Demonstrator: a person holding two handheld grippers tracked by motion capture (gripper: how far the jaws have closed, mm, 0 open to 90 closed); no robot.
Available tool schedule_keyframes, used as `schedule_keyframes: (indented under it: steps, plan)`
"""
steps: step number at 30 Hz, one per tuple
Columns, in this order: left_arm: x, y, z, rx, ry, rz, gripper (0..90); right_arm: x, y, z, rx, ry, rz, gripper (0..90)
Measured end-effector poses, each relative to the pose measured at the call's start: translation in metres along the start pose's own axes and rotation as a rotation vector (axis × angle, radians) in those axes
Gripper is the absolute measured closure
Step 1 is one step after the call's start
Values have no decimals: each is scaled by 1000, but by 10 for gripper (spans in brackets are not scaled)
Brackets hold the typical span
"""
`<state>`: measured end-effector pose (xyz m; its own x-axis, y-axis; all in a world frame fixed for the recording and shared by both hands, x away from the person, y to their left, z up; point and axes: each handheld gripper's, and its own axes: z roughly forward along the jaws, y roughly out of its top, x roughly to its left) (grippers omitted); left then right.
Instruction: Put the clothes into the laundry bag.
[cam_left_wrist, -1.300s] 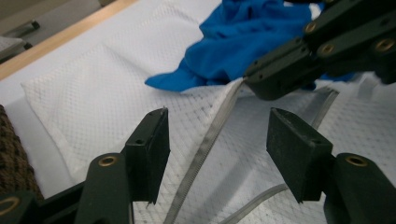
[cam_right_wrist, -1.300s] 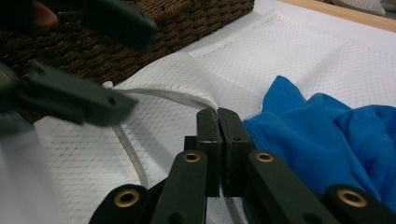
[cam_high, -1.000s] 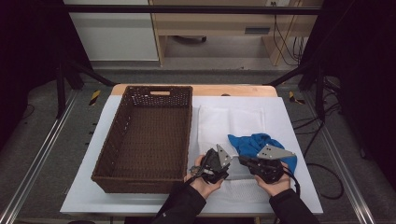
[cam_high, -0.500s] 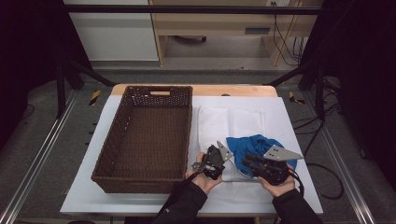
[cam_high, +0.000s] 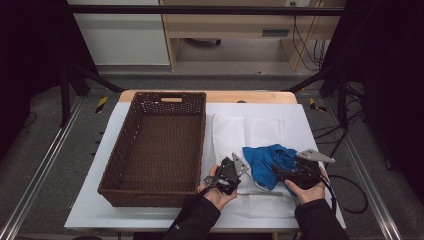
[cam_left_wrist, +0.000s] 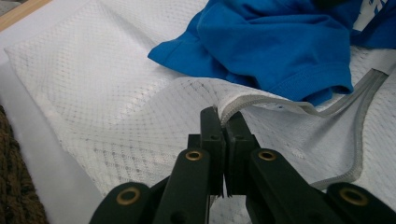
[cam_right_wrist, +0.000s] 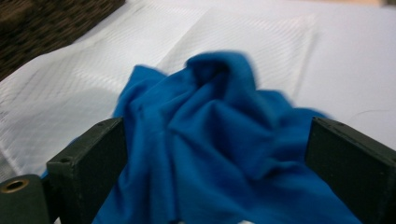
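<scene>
While the left gripper is pinching the grey-trimmed rim of a white mesh laundry bag, the right gripper, its jaws just opened wide, is straddling a crumpled blue cloth garment lying on that bag beside a brown wicker basket.

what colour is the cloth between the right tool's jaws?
Bright blue, plain, no pattern. The cloth shows best in the right gripper view.

baskets: 1 | mesh bags: 1 | blue garments: 1
</scene>
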<state>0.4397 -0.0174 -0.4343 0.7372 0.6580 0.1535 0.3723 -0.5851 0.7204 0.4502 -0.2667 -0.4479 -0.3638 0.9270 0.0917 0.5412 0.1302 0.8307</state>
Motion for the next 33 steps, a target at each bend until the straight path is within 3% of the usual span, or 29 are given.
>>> schedule_keyframes:
  steps: [3,6,9,15,19,27,33]
  plan:
    - [0,0,0,0,-1,-2,887,4,-1,10,30,21,-25,103]
    - [0,0,-1,-3,0,2,887,6,-4,23,73,3,-41,126]
    - [1,0,-1,-4,1,4,887,6,-8,33,127,-4,-69,214]
    - [1,0,0,-10,2,-3,887,6,-7,33,169,12,-87,661]
    - [1,1,0,-5,-4,-8,887,4,-4,27,163,20,-64,750]
    - [3,4,0,-12,-26,-34,886,3,16,-17,-44,84,-71,762]
    - [6,11,-1,-11,-29,-67,886,10,28,-49,-129,161,-126,764]
